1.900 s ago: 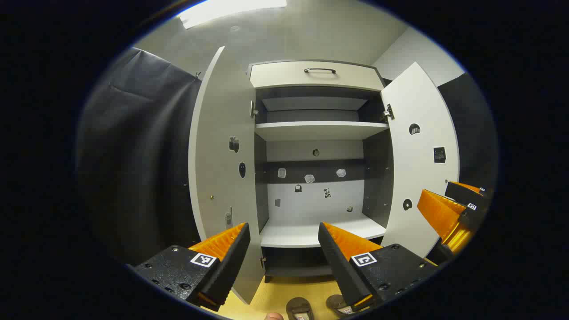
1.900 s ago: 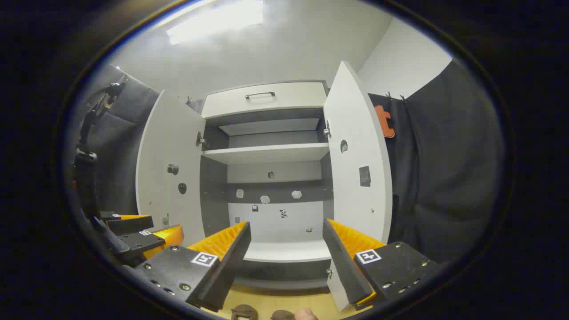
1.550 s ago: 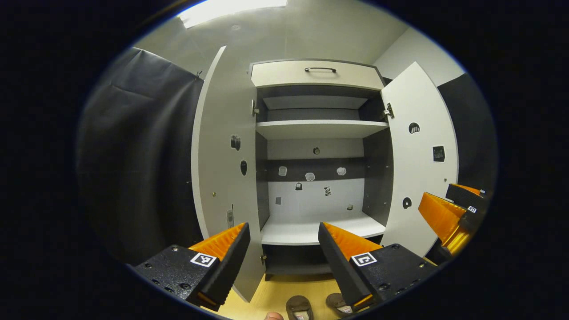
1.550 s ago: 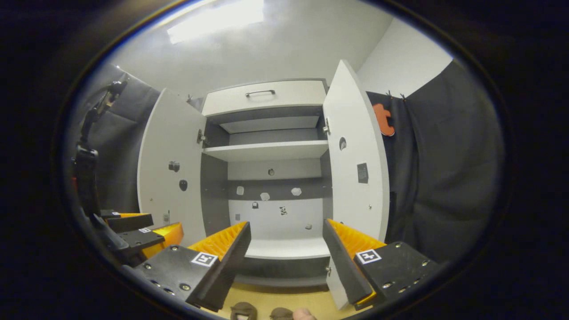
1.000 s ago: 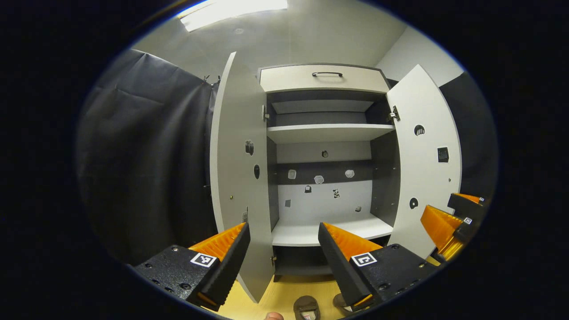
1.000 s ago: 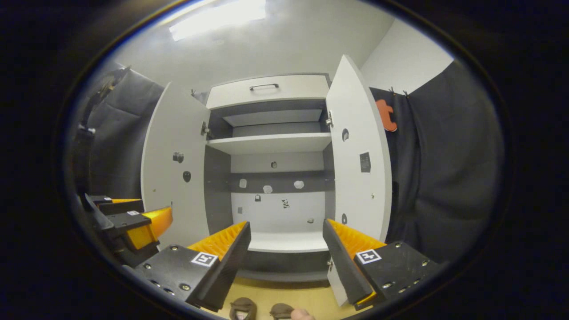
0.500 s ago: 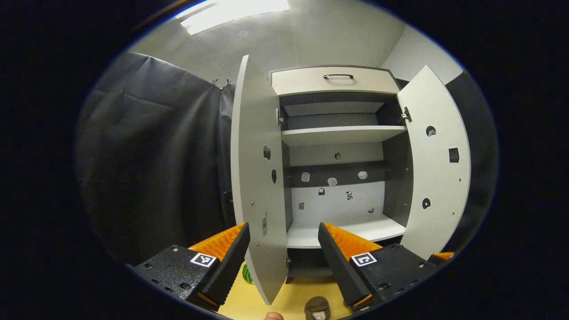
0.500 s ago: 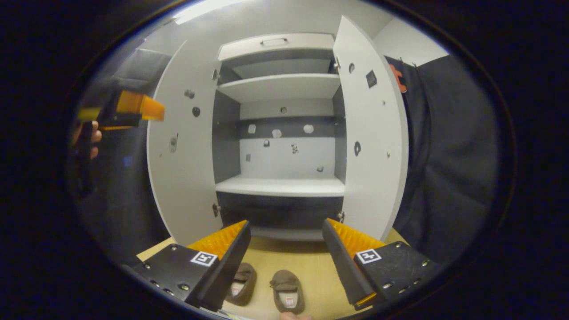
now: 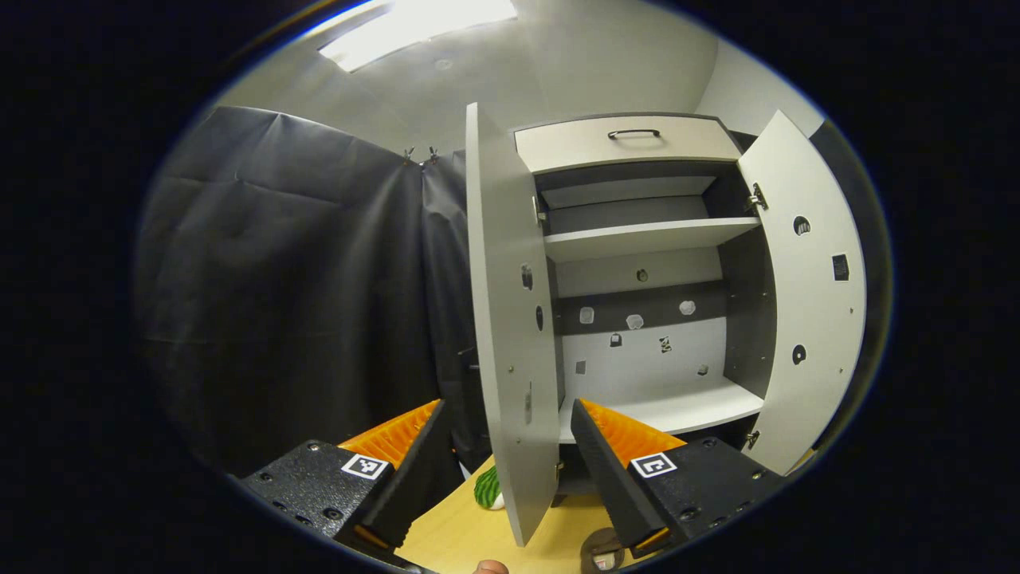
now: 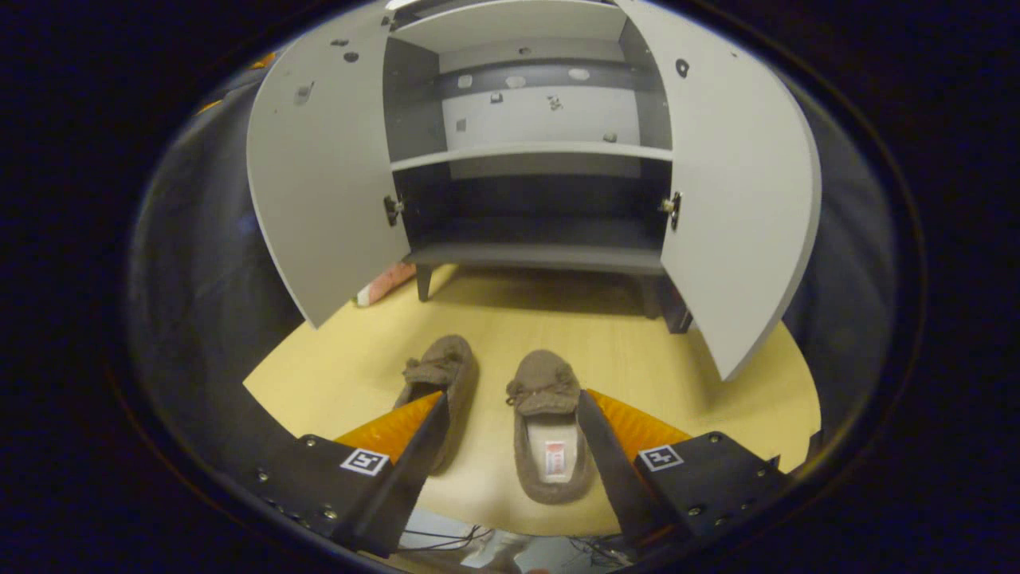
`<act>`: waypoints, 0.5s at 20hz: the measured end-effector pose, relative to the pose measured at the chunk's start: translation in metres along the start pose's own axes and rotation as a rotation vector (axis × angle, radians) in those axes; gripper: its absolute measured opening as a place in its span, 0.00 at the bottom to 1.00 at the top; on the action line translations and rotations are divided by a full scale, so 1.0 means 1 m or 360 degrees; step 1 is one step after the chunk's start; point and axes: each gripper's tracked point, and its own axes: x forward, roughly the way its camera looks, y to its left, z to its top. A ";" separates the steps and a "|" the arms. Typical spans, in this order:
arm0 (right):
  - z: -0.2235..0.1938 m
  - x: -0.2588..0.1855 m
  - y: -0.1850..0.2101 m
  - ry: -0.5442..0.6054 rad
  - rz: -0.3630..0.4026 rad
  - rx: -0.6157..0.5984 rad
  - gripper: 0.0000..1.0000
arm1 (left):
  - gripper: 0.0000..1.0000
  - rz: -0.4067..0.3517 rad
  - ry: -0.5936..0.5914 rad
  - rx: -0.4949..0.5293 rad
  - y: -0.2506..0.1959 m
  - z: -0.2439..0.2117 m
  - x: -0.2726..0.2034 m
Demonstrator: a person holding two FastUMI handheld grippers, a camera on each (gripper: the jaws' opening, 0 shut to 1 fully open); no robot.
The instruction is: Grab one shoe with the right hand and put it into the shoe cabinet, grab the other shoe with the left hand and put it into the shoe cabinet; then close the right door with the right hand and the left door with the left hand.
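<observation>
First step in hand: right gripper (image 10: 510, 422), jaws wide and empty, hangs above the right shoe (image 10: 550, 422) before the shoe cabinet (image 10: 532, 151); next, lower and clamp. Left gripper (image 9: 506, 434) is wide, idle.

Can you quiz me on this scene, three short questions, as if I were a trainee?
1. True or false: both cabinet doors, the left door and the right door, stand open.
2. How many shoes lie on the floor?
3. The right tongs are: A) shut on a shoe, B) open above the shoes, C) pressing a door.

Key:
1. True.
2. Two: the left shoe and the right shoe, side by side in front of the cabinet.
3. B.
</observation>
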 end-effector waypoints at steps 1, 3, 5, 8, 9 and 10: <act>-0.014 0.007 0.002 0.0056 0.0005 0.0020 0.95 | 0.95 0.0021 0.0013 0.0012 0.005 -0.002 -0.002; -0.033 0.022 0.005 0.0176 0.0017 0.0063 0.85 | 0.94 0.0066 0.0038 0.0035 0.017 -0.007 -0.006; -0.040 0.039 0.006 0.0229 0.0026 0.0084 0.85 | 0.94 0.0109 0.0066 0.0055 0.027 -0.012 -0.011; -0.051 0.066 0.004 0.0295 -0.0007 0.0069 0.85 | 0.95 0.0180 0.0130 0.0072 0.042 -0.023 -0.020; -0.052 0.075 0.004 0.0299 -0.0011 0.0066 0.86 | 0.95 0.0204 0.0149 0.0076 0.047 -0.026 -0.023; -0.051 0.083 0.005 0.0305 -0.0015 0.0060 0.80 | 0.94 0.0227 0.0167 0.0085 0.052 -0.029 -0.026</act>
